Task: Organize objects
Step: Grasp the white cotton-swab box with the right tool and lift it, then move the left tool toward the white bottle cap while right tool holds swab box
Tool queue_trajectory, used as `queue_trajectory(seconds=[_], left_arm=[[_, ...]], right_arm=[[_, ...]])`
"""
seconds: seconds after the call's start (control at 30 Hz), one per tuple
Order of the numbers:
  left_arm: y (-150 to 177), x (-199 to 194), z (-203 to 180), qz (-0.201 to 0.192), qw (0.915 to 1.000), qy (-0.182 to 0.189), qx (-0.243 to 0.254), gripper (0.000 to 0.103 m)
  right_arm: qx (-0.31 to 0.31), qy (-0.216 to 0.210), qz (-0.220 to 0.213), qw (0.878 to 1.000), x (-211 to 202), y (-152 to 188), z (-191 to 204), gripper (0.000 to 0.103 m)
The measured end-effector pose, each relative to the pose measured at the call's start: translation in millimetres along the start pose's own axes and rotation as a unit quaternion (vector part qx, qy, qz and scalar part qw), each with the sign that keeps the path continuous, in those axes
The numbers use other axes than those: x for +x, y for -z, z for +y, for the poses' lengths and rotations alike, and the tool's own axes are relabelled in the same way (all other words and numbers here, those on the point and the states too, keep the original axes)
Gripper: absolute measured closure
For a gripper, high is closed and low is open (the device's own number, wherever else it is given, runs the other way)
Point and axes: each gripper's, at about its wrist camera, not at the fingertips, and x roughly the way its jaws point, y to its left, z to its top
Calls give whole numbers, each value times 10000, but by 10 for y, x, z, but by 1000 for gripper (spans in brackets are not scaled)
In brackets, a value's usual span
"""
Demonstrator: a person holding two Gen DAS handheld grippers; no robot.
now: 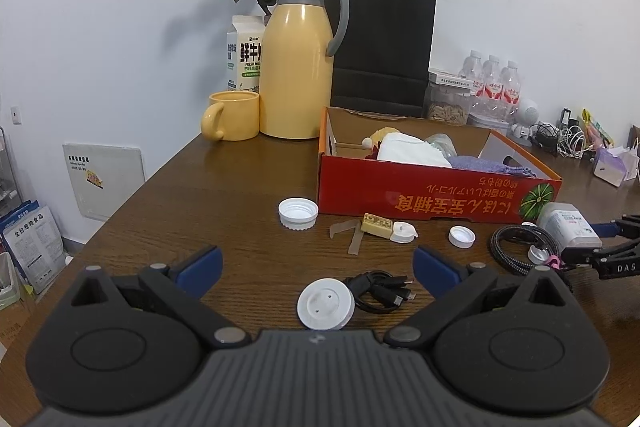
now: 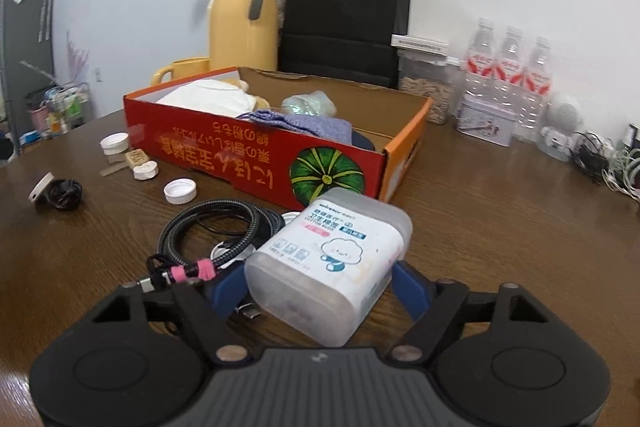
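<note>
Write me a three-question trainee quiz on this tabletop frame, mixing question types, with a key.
1. True or false: the left tool has its jaws shut on the white round disc.
2. Which item lies between the blue fingers of the right tool?
A. the cotton swab container
B. the braided cable coil
C. a white bottle cap
3. Fill in: the purple knitted cloth lies inside the red cardboard ____.

Key:
1. False: the jaws stand wide apart, and the disc lies on the wooden table untouched.
2. A
3. box
</note>
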Motion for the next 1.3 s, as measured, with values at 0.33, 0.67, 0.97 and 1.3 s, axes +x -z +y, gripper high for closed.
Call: queue_trajectory(seconds=[0.33, 0.67, 0.97, 1.3], left_arm=[[18, 49, 30, 17, 9999, 110, -50, 0], [9, 155, 100, 34, 9998, 116, -126, 0], [15, 253, 133, 89, 9997, 169, -171, 0], [48, 305, 161, 156, 9994, 193, -220, 0]], right_arm=[[426, 183, -438, 9980, -241, 71, 180, 33], [941, 631, -1012, 9884, -386, 79, 292, 34], [1127, 713, -1510, 9795, -466, 28, 444, 36], [1073, 677, -1492, 9806, -441, 20, 505, 36]])
